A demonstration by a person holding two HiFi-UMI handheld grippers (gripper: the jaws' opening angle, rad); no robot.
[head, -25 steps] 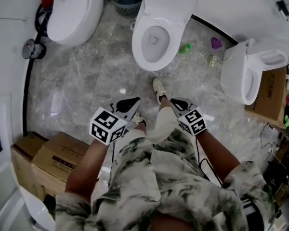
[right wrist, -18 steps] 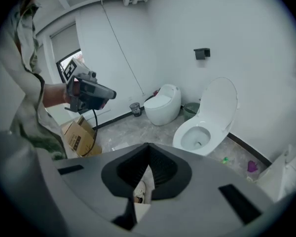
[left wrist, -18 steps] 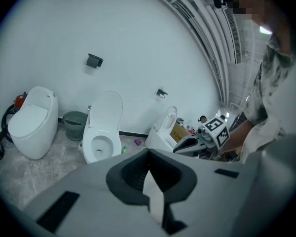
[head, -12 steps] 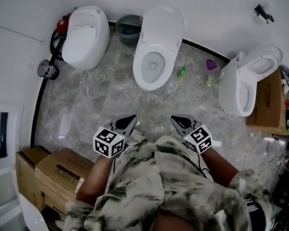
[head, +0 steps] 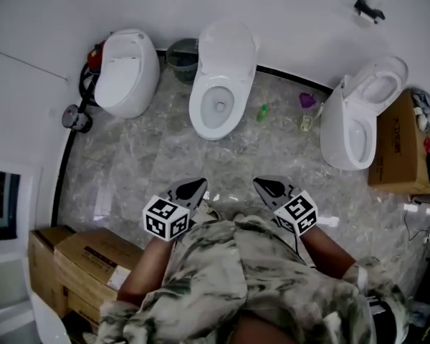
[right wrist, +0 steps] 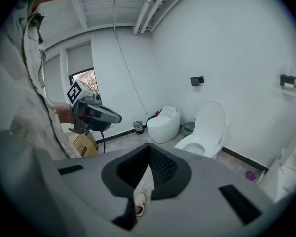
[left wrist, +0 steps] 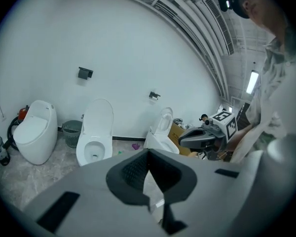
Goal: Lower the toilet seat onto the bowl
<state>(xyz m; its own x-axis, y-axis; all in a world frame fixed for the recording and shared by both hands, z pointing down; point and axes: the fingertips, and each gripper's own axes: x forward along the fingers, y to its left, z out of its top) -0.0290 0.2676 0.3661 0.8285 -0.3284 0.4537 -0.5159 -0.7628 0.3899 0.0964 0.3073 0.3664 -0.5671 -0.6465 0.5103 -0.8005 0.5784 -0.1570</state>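
The middle white toilet stands against the far wall with its lid upright. I cannot tell whether the seat ring is raised with it. It also shows in the left gripper view and the right gripper view. My left gripper and right gripper hover side by side near my waist, well short of the toilet. Both are shut with nothing between their jaws. The left gripper points at the toilet, and so does the right gripper.
A closed egg-shaped toilet stands at left and a third toilet with raised lid at right. A grey waste basket sits between the left two. Cardboard boxes lie at lower left, another box at right. A green bottle lies on the floor.
The toilets have shrunk and slid toward the top of the head view, as if I stepped back. Both grippers stay near my waist, slightly further apart.
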